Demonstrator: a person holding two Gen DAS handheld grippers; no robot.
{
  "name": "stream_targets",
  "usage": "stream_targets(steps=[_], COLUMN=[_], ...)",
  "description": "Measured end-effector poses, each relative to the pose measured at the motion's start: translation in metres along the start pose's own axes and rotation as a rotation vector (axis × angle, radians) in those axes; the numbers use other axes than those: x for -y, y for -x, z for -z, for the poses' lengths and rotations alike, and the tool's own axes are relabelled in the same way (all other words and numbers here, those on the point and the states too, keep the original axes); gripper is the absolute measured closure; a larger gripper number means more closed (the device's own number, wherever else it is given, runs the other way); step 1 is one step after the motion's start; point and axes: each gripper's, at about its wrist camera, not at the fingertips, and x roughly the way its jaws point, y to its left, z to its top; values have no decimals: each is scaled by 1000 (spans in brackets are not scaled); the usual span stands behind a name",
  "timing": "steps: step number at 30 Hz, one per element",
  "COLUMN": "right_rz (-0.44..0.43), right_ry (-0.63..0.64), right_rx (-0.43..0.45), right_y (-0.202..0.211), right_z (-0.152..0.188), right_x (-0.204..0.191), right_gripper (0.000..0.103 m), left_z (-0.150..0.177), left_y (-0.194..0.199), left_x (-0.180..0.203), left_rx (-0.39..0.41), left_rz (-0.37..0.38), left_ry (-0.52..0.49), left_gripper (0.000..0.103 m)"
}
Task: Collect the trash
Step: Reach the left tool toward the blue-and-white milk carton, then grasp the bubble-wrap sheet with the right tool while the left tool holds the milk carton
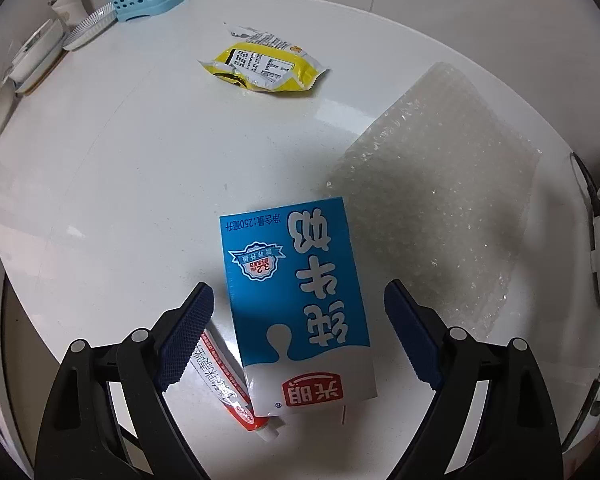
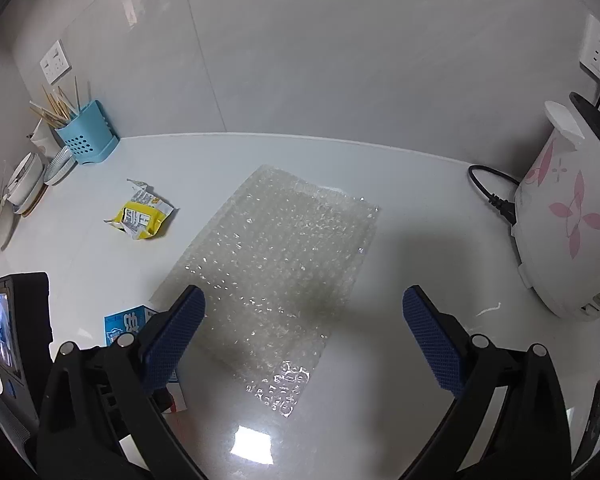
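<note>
Both tongs hang spread wide above the white counter (image 2: 380, 420), neither one touching anything. Left tongs (image 1: 298, 306) straddle a blue and white milk carton (image 1: 296, 300) that lies flat on its side, with clear gaps between the carton and each blue pad. A red and white tube (image 1: 228, 384) lies partly under the carton's near corner and passes beneath the left pad. Right tongs (image 2: 304, 312) hover with their blue pads spread over the near end of a clear bubble wrap sheet (image 2: 276, 256), which lies flat in the middle of the counter. In the left wrist view the same sheet sits just beside the carton on its right, their corners close together; I cannot tell if they touch.

Farther back, well apart from the carton and sheet, lies a torn yellow snack wrapper (image 1: 260, 66), crumpled and open. Against the back wall stands a light blue utensil holder (image 2: 86, 134) with chopsticks (image 2: 54, 106) sticking out of it, and beside it sit white dishes (image 2: 28, 178) stacked at the counter's left edge. At the right stands a white rice cooker (image 2: 568, 224) with pink flower print, and a black cord (image 2: 492, 190) is plugged into its side. A wall socket (image 2: 54, 60) shows on the left wall, another (image 2: 598, 50) on the right.
</note>
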Motion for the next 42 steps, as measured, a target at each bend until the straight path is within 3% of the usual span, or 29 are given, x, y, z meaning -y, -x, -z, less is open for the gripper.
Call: stream_targets(steps=[2,3,4,5,9,16,23,25,34,42], right_rz=[-5,-4,-1,0,-4,-6,-7,-9,75,105], right_ry=[-2,-2,-5,-9,-17,-11,-59,-83,-197,-242], right_rx=[-4,-6,-7,-11,-14,-54,-218,-291,-423,-431], right_y=[-2,-4,-5,-6,-8,-23,-81,-102,-155,-167], right_z=[-1,-2,-3,-4,-12,-31,-60,-66,-70,-68], right_x=[2,3,3,4,0,-27,-55,-58,-61,-68], right_gripper=[8,8,8,8,8,8,8,8,8,8], left_z=[-2,-2,-5,-8,-11,-15,-25,-28,-23,-19], left_y=[-5,-8,-11,-15,-13,18,47,49,54,57], left_x=[1,1,0,0,-6,-29,-71,-83,-127,-146], left_rx=[-16,-29,-43,-59,-51,43,125,126,155,158], left_rz=[1,4,11,9,41,49,25,33,39,46], left_ry=[17,28,37,43,55,55,88,102,167,188], left_gripper=[18,23,36,39,40,40,40,40,40,40])
